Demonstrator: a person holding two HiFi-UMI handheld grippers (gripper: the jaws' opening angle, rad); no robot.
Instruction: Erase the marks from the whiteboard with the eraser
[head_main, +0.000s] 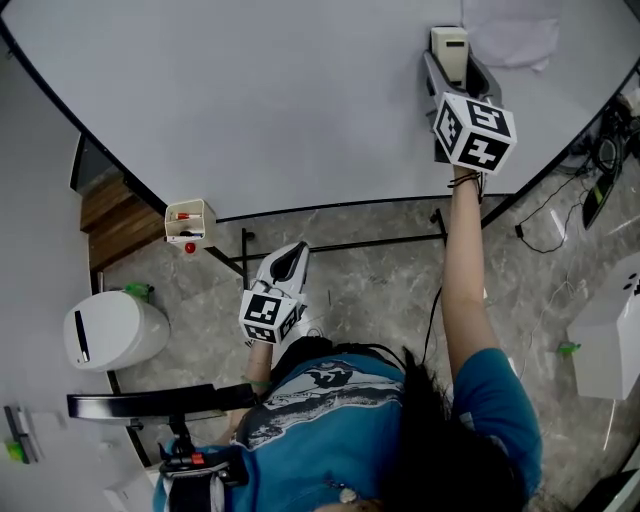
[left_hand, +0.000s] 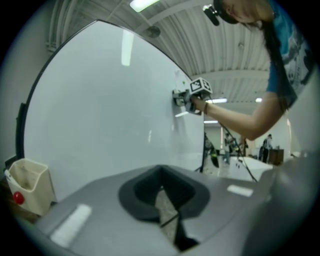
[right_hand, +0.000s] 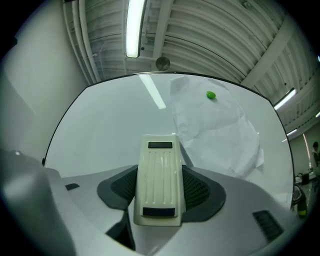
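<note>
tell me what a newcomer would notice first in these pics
The big whiteboard fills the head view, and the right tool, on an outstretched arm near the board's upper right, is shut on a cream eraser held to the surface. Just beyond it, a crumpled white sheet carries a small green dot. The left tool hangs low by the person's body, shut and empty.

A grey marbled floor (head_main: 380, 290) is stretching below, with black cables (head_main: 520, 231) trailing across it at the right near a white cabinet (head_main: 610, 335). At the left, a white lidded bin (head_main: 112, 330) is standing beside a white wall (head_main: 35, 200), with brown wooden boards (head_main: 115, 215) showing farther off. Overhead, a fluorescent tube (right_hand: 134, 27) is glowing against a ribbed grey ceiling (right_hand: 215, 40), and a white table (left_hand: 260, 164) is sitting far off at the right.
</note>
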